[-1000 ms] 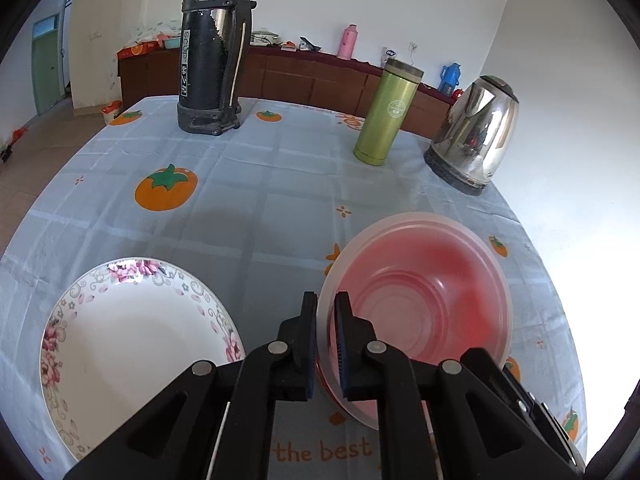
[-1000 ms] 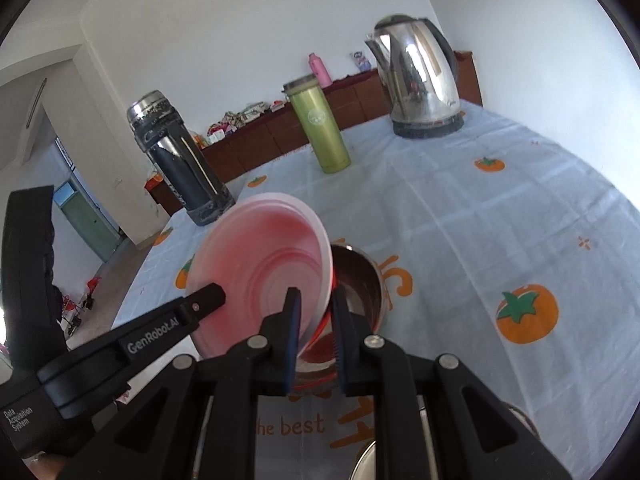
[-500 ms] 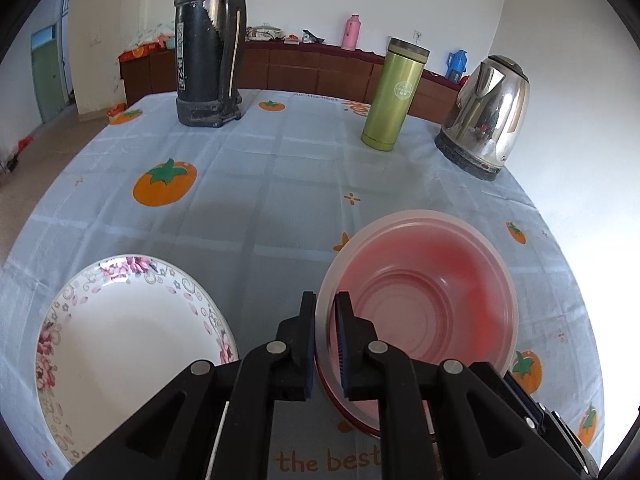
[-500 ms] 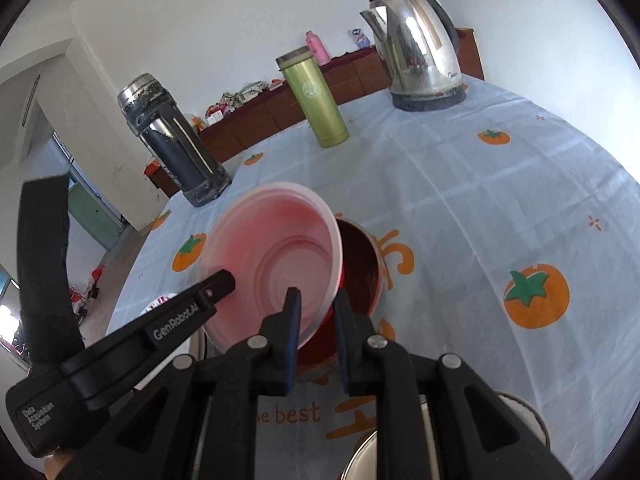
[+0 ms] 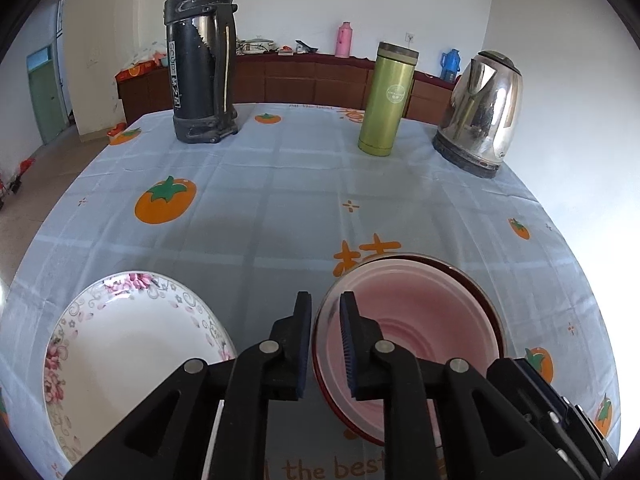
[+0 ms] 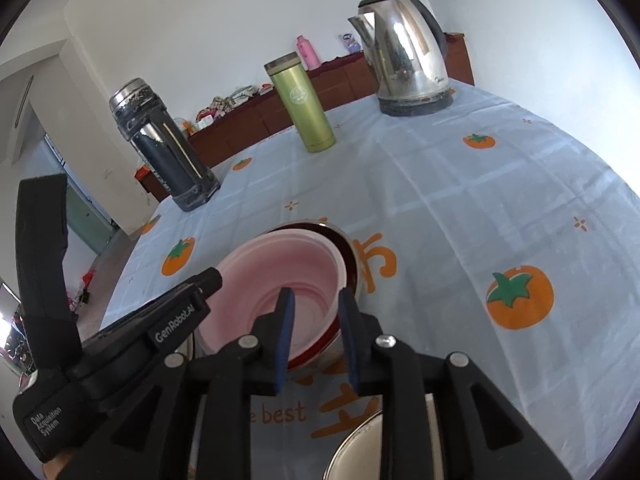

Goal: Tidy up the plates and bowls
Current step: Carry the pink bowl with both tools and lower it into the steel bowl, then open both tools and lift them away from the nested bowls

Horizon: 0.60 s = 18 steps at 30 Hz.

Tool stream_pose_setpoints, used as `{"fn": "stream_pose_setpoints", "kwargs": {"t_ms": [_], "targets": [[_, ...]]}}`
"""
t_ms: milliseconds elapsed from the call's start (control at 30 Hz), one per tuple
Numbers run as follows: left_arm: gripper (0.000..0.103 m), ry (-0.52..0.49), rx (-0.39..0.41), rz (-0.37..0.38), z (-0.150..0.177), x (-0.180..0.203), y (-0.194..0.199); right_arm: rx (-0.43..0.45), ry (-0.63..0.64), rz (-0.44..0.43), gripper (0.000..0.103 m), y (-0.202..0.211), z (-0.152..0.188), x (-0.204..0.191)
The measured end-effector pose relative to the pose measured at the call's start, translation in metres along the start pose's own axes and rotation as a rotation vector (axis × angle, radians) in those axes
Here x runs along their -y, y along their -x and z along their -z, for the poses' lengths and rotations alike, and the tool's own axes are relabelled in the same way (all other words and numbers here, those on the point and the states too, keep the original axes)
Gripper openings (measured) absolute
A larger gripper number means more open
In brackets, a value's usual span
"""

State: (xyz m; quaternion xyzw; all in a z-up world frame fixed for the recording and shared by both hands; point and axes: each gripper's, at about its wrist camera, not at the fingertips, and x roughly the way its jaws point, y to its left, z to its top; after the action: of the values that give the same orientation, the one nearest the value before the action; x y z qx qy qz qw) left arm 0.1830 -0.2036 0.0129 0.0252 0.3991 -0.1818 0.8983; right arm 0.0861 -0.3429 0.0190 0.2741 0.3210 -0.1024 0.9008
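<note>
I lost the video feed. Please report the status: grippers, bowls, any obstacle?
Left gripper and right gripper open, astride pink bowl rim. Pink bowl nested in red bowl. Floral plate left, apart. No obstacle.

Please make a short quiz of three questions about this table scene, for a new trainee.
1. True or false: the pink bowl sits nested inside the dark red bowl.
2. Which stands between the black thermos and the steel kettle? A) pink bottle B) green tumbler C) blue jug
3. Fill in: the left gripper and right gripper both have jaws that are ____.

Key: 1 true; 2 B; 3 open
</note>
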Motion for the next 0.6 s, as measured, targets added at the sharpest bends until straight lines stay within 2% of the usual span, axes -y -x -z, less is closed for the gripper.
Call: {"fn": "stream_pose_setpoints", "kwargs": {"t_ms": [133,167,200,267,433,600], "targets": [[0.019,0.006,0.082,-0.067,-0.001,-0.004,0.012,0.066,-0.047,-0.003,0.024,0.015,-0.004,0.009],[0.025,0.015,0.102,-0.083,0.000,-0.006,0.016,0.097,-0.063,-0.001,0.025,0.022,-0.005,0.012],[0.038,0.022,0.114,-0.092,0.001,-0.008,0.018,0.116,-0.072,0.001,0.028,0.026,-0.007,0.014],[0.057,0.039,0.142,-0.103,0.004,-0.011,0.022,0.147,-0.090,0.004,0.040,0.033,-0.008,0.018],[0.059,-0.010,0.215,-0.165,0.016,-0.002,0.034,0.156,-0.105,-0.005,0.041,0.037,-0.009,0.023],[0.059,-0.061,0.219,-0.209,0.028,0.007,0.035,0.153,-0.099,-0.013,0.041,0.039,-0.006,0.021]]}}
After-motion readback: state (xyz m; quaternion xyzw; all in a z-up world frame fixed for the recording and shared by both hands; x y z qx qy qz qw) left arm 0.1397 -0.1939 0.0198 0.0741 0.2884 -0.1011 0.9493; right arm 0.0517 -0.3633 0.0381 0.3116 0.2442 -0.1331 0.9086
